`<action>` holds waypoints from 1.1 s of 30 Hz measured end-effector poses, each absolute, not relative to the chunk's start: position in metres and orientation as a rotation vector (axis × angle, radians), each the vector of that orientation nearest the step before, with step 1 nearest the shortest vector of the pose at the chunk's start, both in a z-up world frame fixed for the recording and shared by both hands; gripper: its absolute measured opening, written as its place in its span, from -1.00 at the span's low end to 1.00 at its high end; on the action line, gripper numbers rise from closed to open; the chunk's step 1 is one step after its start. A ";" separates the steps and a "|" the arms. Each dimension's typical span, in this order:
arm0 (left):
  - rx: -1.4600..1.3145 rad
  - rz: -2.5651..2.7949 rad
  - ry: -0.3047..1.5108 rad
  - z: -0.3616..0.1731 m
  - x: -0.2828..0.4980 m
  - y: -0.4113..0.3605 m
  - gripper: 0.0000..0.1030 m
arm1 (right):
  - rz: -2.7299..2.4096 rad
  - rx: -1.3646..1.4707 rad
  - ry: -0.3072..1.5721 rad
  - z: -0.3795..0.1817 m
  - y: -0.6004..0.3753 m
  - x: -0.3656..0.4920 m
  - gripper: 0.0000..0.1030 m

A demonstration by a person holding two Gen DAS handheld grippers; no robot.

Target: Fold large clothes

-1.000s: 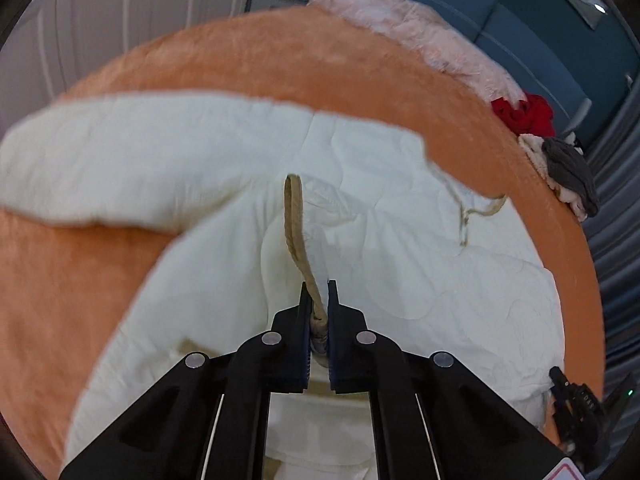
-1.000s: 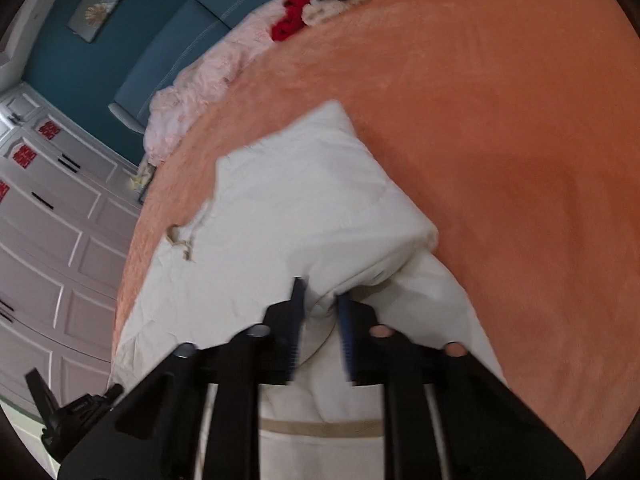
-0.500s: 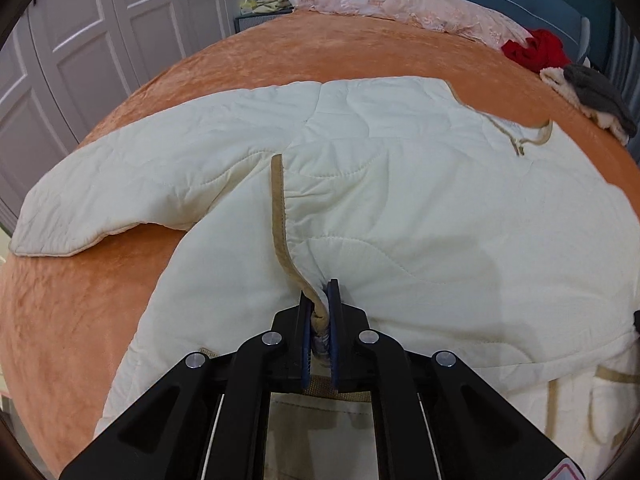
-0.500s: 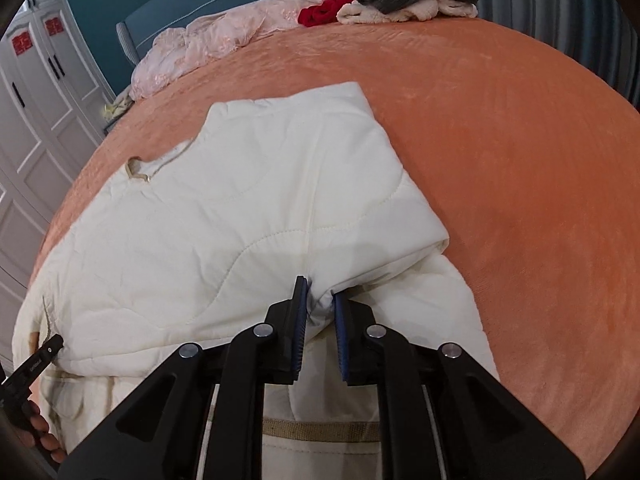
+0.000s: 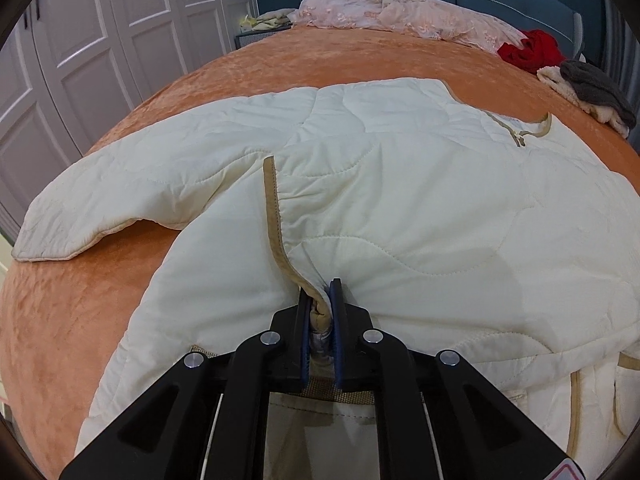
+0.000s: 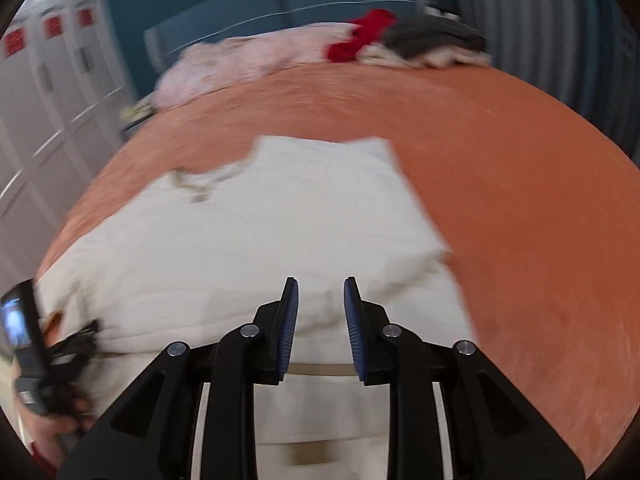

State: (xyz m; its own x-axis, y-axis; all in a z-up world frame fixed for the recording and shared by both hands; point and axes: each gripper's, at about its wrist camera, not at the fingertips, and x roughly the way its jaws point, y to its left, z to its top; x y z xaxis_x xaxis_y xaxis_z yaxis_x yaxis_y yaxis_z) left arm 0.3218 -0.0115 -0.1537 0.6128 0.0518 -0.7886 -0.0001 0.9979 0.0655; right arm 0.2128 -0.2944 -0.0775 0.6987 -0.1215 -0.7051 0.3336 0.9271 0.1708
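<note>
While your left tool (image 5: 320,300) is clamped on the tan-bound hem of the cream quilted jacket (image 5: 400,200) spread on the orange velvety bed (image 5: 280,68), your right tool (image 6: 320,292) has just been opening, nothing between its pads. Bottom fold looks laid; next likely calls for freeing the hem, then tucking the outstretched sleeve (image 5: 120,200).

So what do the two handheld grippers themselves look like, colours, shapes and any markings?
Both look alike. The left gripper has matte black, angular linkage arms with triangular cut-outs, round silver pivot bolts and two narrow fingers lined with ribbed blue pads; a red-edged sticker shows at its lower right corner. The right gripper has the same black frame, silver bolts and blue ribbed pads. No cables or sleeves are visible.
</note>
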 end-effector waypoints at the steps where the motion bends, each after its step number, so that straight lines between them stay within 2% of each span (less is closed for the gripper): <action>1: 0.061 0.030 0.909 -0.154 0.322 -0.012 -0.84 | -0.210 0.260 0.758 -0.072 -0.277 0.224 -0.54; 4: 0.048 0.025 0.908 -0.153 0.321 -0.010 -0.83 | -0.127 0.195 0.775 -0.077 -0.242 0.252 -0.55; 9: 0.030 0.016 0.900 -0.155 0.319 -0.007 -0.82 | -0.055 0.149 0.860 -0.115 -0.197 0.290 -0.55; 14: 0.031 0.015 0.893 -0.157 0.318 -0.008 -0.82 | -0.063 0.106 0.895 -0.141 -0.183 0.295 -0.55; 23: -0.010 -0.007 0.882 -0.156 0.315 -0.002 -0.81 | -0.094 0.051 0.854 -0.154 -0.175 0.292 -0.56; 26: -0.193 -0.083 0.904 -0.146 0.315 0.026 -0.68 | -0.093 0.051 0.852 -0.154 -0.176 0.292 -0.56; 27: -0.247 -0.096 0.916 -0.143 0.315 0.036 -0.57 | -0.091 0.057 0.852 -0.154 -0.177 0.292 -0.56; 29: -0.403 -0.098 0.917 -0.130 0.308 0.076 -0.52 | -0.089 0.061 0.850 -0.154 -0.178 0.293 -0.56; 33: -0.524 0.008 0.879 -0.111 0.299 0.156 -0.52 | -0.100 0.043 0.844 -0.154 -0.174 0.292 -0.55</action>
State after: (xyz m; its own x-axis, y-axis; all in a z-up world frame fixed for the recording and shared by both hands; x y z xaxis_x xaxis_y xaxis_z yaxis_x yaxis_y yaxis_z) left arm 0.2988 0.1559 -0.1110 0.6465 -0.2042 -0.7351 -0.2171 0.8744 -0.4338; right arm 0.2921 -0.1738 -0.1543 0.6603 -0.0713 -0.7476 0.1057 0.9944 -0.0014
